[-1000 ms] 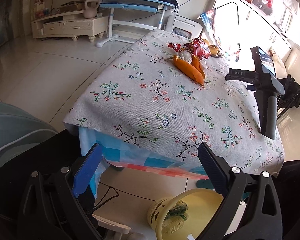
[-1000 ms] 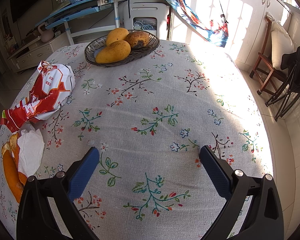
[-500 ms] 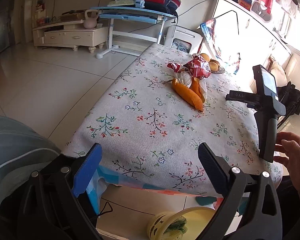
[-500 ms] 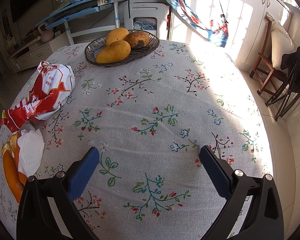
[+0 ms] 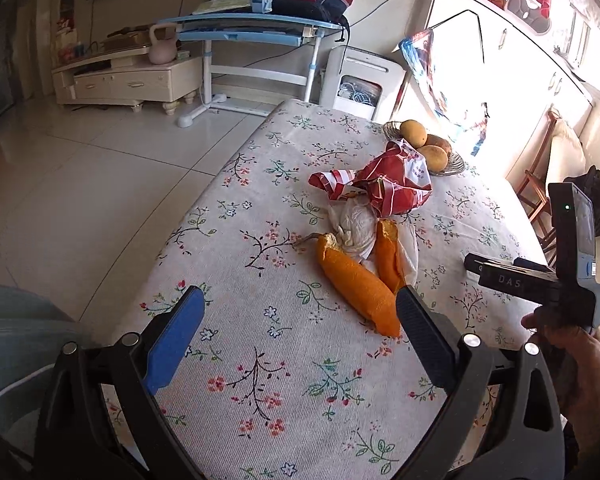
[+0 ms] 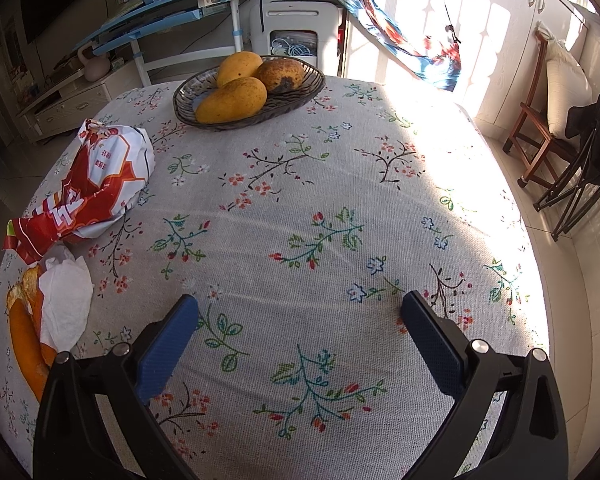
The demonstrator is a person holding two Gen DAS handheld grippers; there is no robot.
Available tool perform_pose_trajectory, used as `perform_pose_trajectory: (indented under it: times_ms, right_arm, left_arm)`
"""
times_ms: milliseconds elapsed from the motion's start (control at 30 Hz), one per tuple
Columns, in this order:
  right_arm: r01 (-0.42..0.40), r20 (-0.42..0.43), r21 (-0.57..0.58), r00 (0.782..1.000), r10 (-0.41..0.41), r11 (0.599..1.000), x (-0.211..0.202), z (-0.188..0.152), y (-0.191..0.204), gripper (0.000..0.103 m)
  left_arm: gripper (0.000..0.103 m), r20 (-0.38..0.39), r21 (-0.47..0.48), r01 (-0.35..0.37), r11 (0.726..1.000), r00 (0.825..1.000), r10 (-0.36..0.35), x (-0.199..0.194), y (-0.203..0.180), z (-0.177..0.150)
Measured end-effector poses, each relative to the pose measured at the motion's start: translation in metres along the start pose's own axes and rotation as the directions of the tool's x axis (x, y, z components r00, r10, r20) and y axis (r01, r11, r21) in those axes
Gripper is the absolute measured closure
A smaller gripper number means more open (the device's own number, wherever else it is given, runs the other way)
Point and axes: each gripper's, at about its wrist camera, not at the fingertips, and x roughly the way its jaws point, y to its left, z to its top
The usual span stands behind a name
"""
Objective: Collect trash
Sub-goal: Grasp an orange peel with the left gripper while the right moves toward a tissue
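Trash lies in a heap on the floral tablecloth (image 5: 260,360): orange mango peel (image 5: 356,288), a crumpled white tissue (image 5: 356,226) and a red-and-white plastic wrapper (image 5: 388,184). My left gripper (image 5: 300,312) is open and empty above the table, its right finger beside the near end of the peel. My right gripper (image 6: 300,320) is open and empty over the bare cloth; the peel (image 6: 24,344), tissue (image 6: 66,300) and wrapper (image 6: 96,188) lie to its left. Its body (image 5: 540,276) shows in the left wrist view, held by a hand.
A wicker basket (image 6: 300,96) with three mangoes (image 6: 236,98) stands at the far end of the table. A wooden chair (image 6: 548,120) and a folded black stand (image 6: 580,176) are on the right. A blue desk (image 5: 252,28) and white cabinet (image 5: 128,80) stand beyond.
My left gripper has risen from below the table edge and moved forward over the table up to the peel. The right gripper has not moved.
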Motion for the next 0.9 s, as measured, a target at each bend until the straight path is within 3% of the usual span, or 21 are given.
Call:
perform_pose_trajectory:
  times_ms: [100, 267, 767, 833, 900]
  right_arm:
    - [-0.054, -0.022, -0.086, 0.998, 0.052, 0.995, -0.011, -0.017, -0.002, 0.006]
    - [-0.084, -0.017, -0.103, 0.996, 0.083, 0.991, -0.018, -0.029, -0.003, 0.006]
    - [-0.135, -0.029, -0.141, 0.991, 0.132, 0.981, -0.01, -0.016, 0.011, 0.006]
    - [-0.149, -0.029, -0.132, 0.989, 0.147, 0.98, -0.009, -0.013, 0.01, 0.006]
    - [-0.17, -0.027, -0.111, 0.985, 0.168, 0.979, -0.009, -0.01, 0.008, 0.006]
  left_arm:
    - [0.01, -0.015, 0.027, -0.02, 0.999, 1.0, 0.021, 0.019, -0.012, 0.003]
    - [0.01, -0.023, 0.044, -0.055, 0.998, 0.998, 0.056, 0.037, -0.024, 0.002]
    - [0.01, -0.04, 0.023, -0.097, 0.995, 0.994, 0.098, 0.056, -0.024, 0.011]
    - [0.015, -0.04, 0.028, -0.099, 0.995, 0.994, 0.1, 0.057, -0.024, 0.011]
    - [0.028, -0.04, 0.037, -0.089, 0.995, 0.995, 0.09, 0.058, -0.025, 0.011]
